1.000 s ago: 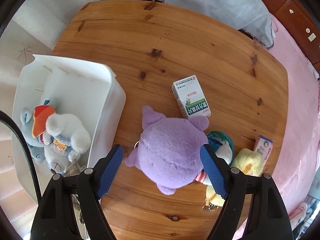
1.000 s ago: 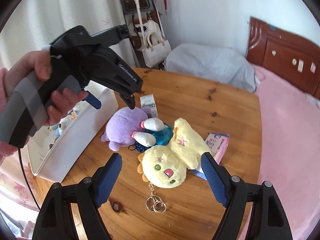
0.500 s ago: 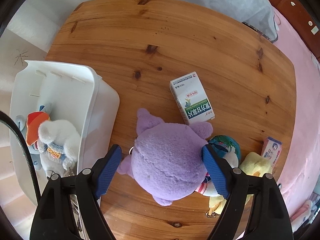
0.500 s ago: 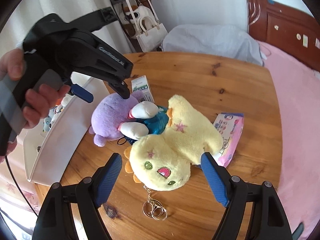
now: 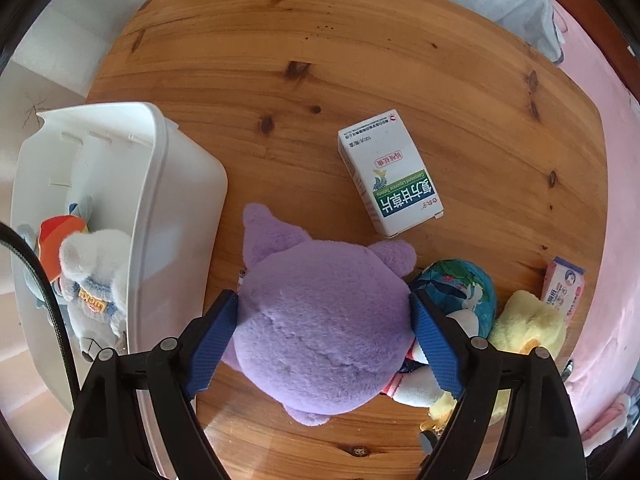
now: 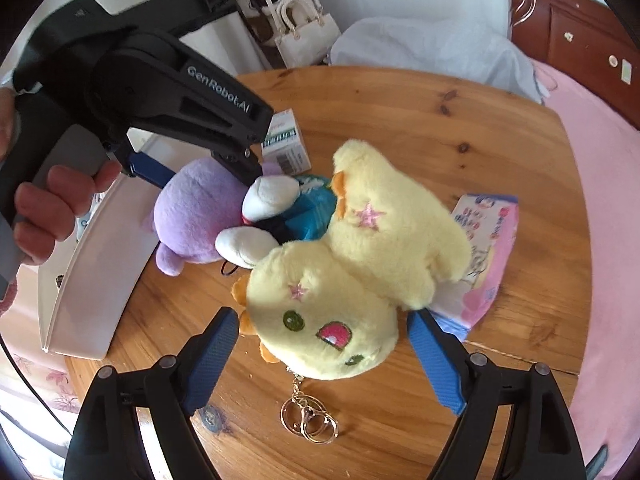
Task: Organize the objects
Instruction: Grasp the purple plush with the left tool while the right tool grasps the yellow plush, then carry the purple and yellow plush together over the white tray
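Observation:
A purple plush [image 5: 320, 328] lies on the round wooden table [image 5: 360, 60] between the blue pads of my open left gripper [image 5: 324, 340], which straddles it with the pads at its sides. It also shows in the right wrist view [image 6: 192, 216]. A yellow plush [image 6: 348, 280] with a key ring [image 6: 308, 420] lies between the fingers of my open right gripper [image 6: 324, 356]. A teal and white plush [image 5: 456, 296] lies between the two plushes. A white bin [image 5: 160, 216] at the left holds a white bear [image 5: 96, 276] and another toy.
A white and green medicine box [image 5: 390, 176] lies past the purple plush. A pink tissue pack [image 6: 484, 256] lies partly under the yellow plush. A pink bed [image 6: 608, 208] borders the table on the right. A grey bundle [image 6: 432, 52] and handbags [image 6: 304, 32] stand behind the table.
Both grippers have moved down and forward. The left now has the purple plush between its pads, and the right has the yellow plush's head between its fingers.

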The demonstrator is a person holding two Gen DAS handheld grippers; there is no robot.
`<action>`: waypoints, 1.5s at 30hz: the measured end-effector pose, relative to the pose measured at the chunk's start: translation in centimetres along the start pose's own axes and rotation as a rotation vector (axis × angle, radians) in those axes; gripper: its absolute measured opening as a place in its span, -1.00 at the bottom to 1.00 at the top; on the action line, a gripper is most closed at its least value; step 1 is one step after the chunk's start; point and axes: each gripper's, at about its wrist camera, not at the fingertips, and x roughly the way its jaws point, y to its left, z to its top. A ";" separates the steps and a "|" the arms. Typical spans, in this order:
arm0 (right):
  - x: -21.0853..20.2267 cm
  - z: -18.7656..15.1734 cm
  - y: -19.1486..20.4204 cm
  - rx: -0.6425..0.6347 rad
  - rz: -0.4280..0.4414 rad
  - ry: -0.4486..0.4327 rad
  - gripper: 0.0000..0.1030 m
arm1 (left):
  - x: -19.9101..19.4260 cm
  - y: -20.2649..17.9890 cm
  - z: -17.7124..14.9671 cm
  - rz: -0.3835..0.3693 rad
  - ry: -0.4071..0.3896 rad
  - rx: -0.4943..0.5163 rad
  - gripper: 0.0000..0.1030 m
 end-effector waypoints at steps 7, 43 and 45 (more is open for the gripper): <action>1.0 0.2 0.6 0.005 0.001 0.013 0.68 | 0.0 0.4 -0.1 0.001 -0.006 0.007 0.71; -1.9 -0.6 1.4 0.040 -0.058 -0.064 0.32 | -0.6 2.1 -3.1 -0.025 -0.046 -0.017 0.48; -2.2 -0.8 1.8 0.028 -0.060 -0.067 0.32 | -0.8 2.2 -3.4 -0.021 -0.044 -0.012 0.48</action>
